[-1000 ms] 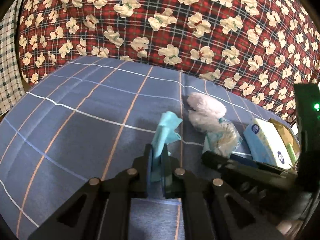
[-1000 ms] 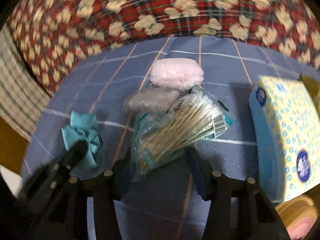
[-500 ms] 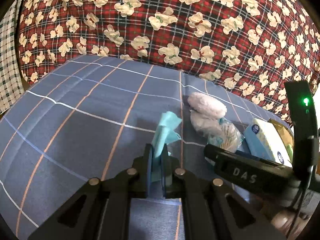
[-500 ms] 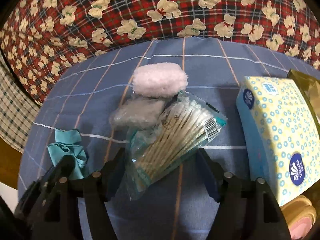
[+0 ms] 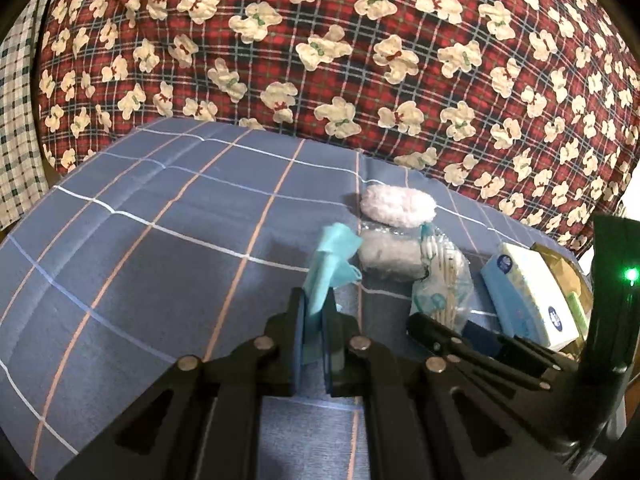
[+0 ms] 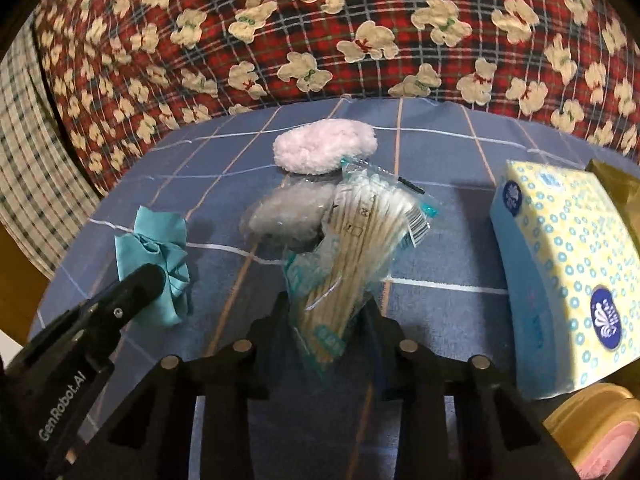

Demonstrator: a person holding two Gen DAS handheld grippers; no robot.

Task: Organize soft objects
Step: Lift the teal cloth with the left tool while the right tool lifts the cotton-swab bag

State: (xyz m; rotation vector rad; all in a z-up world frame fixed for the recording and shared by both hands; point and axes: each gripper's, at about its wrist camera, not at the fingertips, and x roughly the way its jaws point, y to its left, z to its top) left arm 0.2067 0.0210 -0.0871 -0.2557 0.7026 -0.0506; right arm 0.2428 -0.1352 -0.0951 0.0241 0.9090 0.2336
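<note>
We read "GenRobot.AI" in white on the side of the left gripper [image 6: 136, 288] as it shows in the right wrist view; the tissue box [image 6: 568, 276] carries a dark blue round logo whose lettering is too small for us to read, and the swab bag [image 6: 352, 248] bears a barcode label.

We see the left gripper [image 5: 314, 320] with its fingers pressed together on one teal cloth [image 5: 330, 264], which stands up from between them over the blue checked sheet [image 5: 140, 260].

The right gripper [image 6: 328, 320] has its fingers closed in on the near end of the one swab bag; its long axis runs away from the camera, tilting up and to the right, with the cotton tips at the far end.

Beyond the bag we count two pads lying on the sheet: a grey one [image 6: 288, 212] touching the bag's left side, and a pale pink one [image 6: 324, 146] just behind it.

One tissue box lies to the right, well apart from the bag, its long axis running towards the camera. A red plaid quilt [image 5: 360, 60] printed with bears rises behind the sheet.
</note>
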